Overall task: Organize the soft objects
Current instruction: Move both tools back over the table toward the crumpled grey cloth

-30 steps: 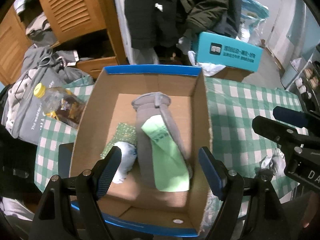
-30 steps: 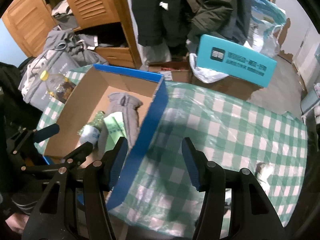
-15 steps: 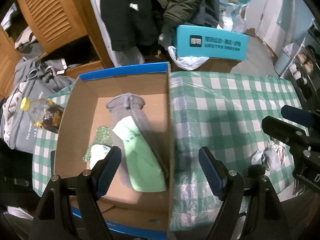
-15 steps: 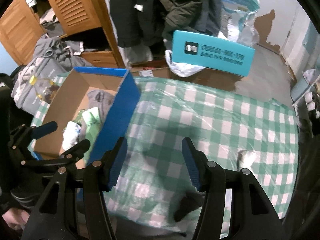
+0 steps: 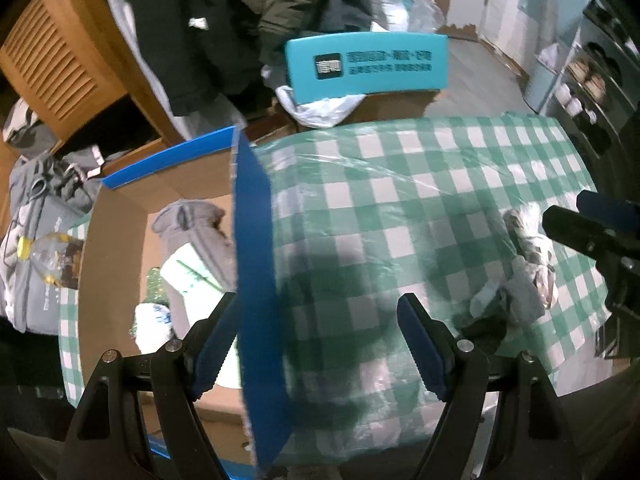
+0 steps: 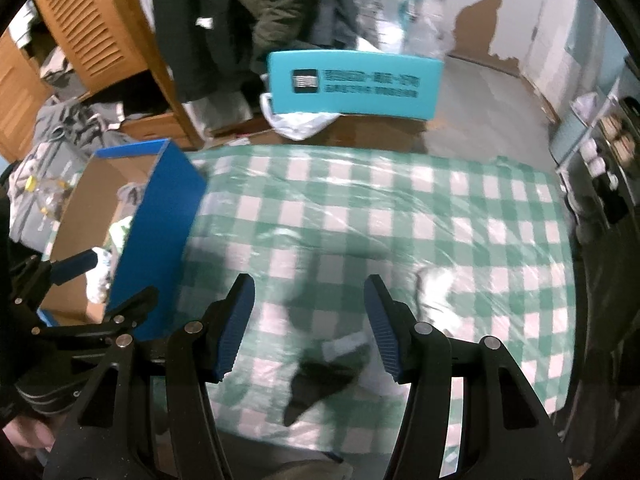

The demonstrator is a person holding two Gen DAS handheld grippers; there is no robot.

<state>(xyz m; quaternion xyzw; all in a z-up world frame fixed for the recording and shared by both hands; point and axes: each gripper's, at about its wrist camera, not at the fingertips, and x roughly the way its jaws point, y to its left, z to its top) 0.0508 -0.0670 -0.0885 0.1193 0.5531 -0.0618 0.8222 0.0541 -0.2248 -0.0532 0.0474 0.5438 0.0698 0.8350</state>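
A blue-sided cardboard box (image 5: 256, 264) stands on the left of the checked table; it also shows in the right wrist view (image 6: 156, 240). Inside lie a grey sock (image 5: 196, 232), a light green cloth (image 5: 188, 276) and a white-and-green item (image 5: 154, 312). Loose soft items lie on the table: a grey-white bundle (image 5: 528, 272) at the right and a dark cloth (image 6: 320, 380) with a white piece (image 6: 432, 280) nearby. My left gripper (image 5: 316, 340) is open and empty, straddling the box's right wall. My right gripper (image 6: 310, 328) is open and empty above the dark cloth.
The green-and-white checked tablecloth (image 6: 360, 208) has a plastic cover. A teal box (image 6: 356, 80) sits beyond the far edge. A bottle (image 5: 48, 256) and grey clothes lie left of the cardboard box. Wooden cupboards and hanging coats stand behind. Shelves stand at the right.
Both grippers have swung right, away from the box interior and over the table. The loose items at the right have come closer into view. Both stay open.
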